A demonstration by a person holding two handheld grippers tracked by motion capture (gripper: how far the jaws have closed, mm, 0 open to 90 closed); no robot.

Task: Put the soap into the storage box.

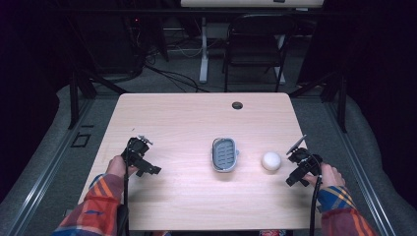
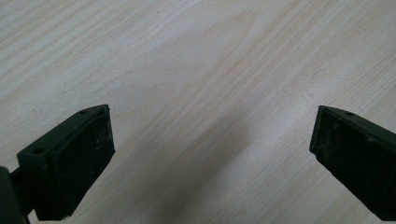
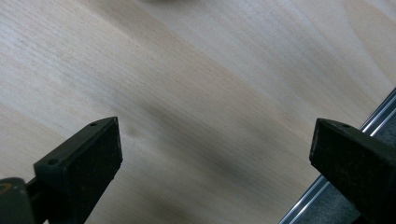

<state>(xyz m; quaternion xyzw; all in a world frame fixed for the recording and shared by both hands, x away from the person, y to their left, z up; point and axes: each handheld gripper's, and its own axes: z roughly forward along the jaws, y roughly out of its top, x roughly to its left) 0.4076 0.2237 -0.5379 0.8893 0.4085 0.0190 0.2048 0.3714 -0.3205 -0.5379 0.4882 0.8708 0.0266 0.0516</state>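
The white ball (image 1: pixel 271 161) lies on the table (image 1: pixel 187 118) just beside the right gripper (image 1: pixel 296 169), between it and the grey soap dish (image 1: pixel 224 154), while the left gripper (image 1: pixel 142 164) is farther off; both grippers are released, holding nothing.

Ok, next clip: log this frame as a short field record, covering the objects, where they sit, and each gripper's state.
surface: light wooden table, with a round cable hole near its far edge
centre object: grey soap dish, empty
second object: white rounded soap bar, on the table right of the dish, apart from it
left gripper: open, holding nothing, above bare wood
right gripper: open, holding nothing, near the table's right edge
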